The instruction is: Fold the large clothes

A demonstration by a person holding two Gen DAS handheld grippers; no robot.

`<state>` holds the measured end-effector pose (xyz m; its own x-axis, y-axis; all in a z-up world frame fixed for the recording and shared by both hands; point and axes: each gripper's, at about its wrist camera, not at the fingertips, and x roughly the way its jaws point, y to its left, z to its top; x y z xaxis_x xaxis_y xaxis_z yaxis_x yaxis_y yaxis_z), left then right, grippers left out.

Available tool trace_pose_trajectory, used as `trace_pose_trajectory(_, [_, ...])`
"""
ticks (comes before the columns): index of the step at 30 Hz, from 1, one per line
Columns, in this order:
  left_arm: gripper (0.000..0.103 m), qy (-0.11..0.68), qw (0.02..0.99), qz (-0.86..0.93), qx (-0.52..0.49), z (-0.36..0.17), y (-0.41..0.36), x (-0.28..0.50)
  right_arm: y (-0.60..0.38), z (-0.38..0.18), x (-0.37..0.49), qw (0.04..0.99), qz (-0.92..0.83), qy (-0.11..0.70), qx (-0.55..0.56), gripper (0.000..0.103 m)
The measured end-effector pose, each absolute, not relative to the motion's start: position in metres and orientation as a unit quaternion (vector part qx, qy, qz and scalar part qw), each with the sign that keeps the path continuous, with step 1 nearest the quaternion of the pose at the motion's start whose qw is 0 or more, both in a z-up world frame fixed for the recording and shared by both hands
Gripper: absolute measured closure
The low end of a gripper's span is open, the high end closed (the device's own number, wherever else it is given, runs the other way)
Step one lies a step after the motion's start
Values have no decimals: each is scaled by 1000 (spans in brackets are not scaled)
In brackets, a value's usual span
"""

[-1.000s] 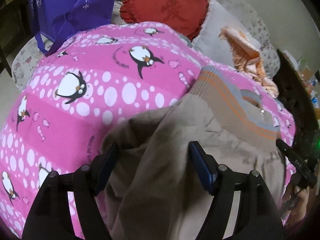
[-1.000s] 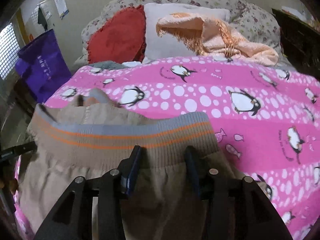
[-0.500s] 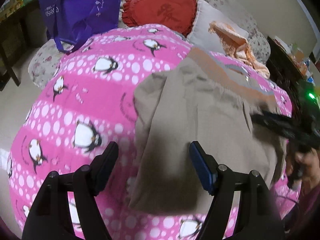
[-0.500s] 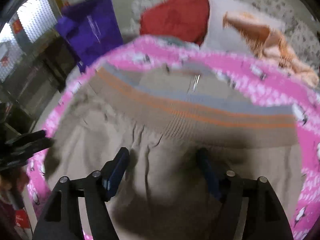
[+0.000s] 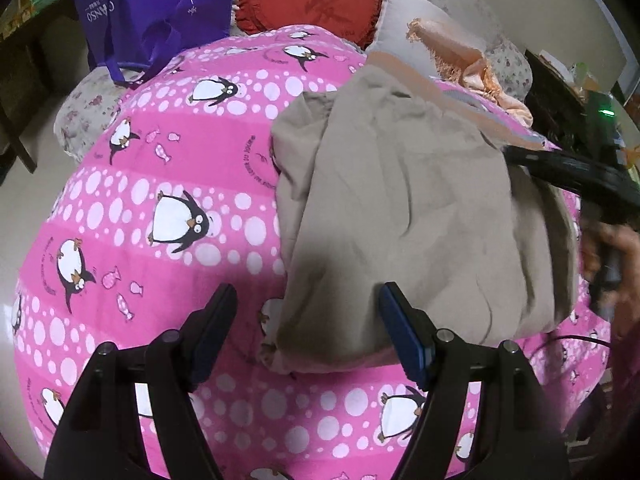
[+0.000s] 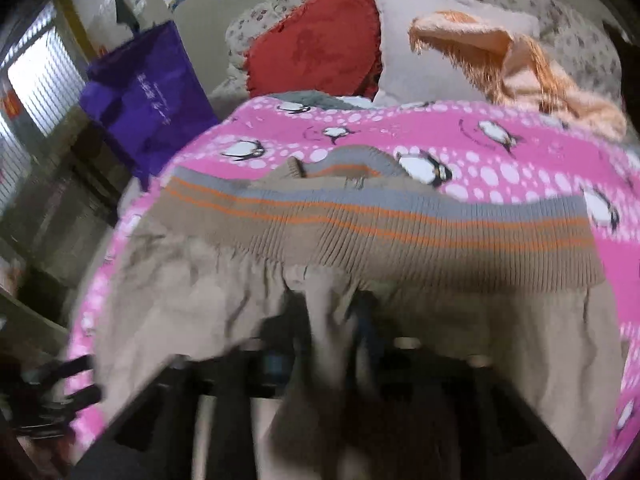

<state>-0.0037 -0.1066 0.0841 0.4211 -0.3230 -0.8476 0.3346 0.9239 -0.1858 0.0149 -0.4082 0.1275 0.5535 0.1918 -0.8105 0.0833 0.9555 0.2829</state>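
Beige garment (image 5: 400,208) lying folded on the pink penguin-print bedspread (image 5: 172,184) of a bed, its ribbed waistband (image 6: 400,232) with grey and orange stripes on the side of the garment towards the pillows. Left tool (image 5: 308,332) angled steeply down at the garment's near edge, jaws wide apart and holding nothing; one blue-padded finger overlaps that edge, the other stands over bare bedspread beside it. Right tool (image 6: 324,344), blurred in its own view, pointing down just below the waistband, jaws closing with a raised pleat of beige cloth between them; whether the pads already press the pleat cannot be told. In the left wrist view the right tool reaches in over the far side of the garment, with the person's hand (image 5: 608,264) on its handle. Beyond the garment: a red fringed cushion (image 5: 312,4) bearing a single darker character too faint to read, a pale pillow (image 6: 436,56), a peach fringed cloth (image 6: 516,64), and a purple bag (image 5: 152,4) printed in white with "ANSO", a partly creased leading letter, and a column of small characters too fine to read.
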Motion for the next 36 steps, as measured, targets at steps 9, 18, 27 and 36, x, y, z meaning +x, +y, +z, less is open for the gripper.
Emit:
trace_pose_trajectory(9, [30,488,853,-187,12,84,-109,-4,-449,154,-114,885,-46,459,64,31])
trace_pose_trajectory(18, [30,489,846,-214,-6,82,-100,-12,-499,110,-183,860,-70,476,169,30])
trace_pose_trajectory(27, [33,506,817,-277,-23,60,-93,-16,-494,86,-195,852,-19,481,205,71])
trace_pose_trajectory(36, [98,492,827,-270,39,78,-93,-31,-505,117,-220,873,-80,457,152,103])
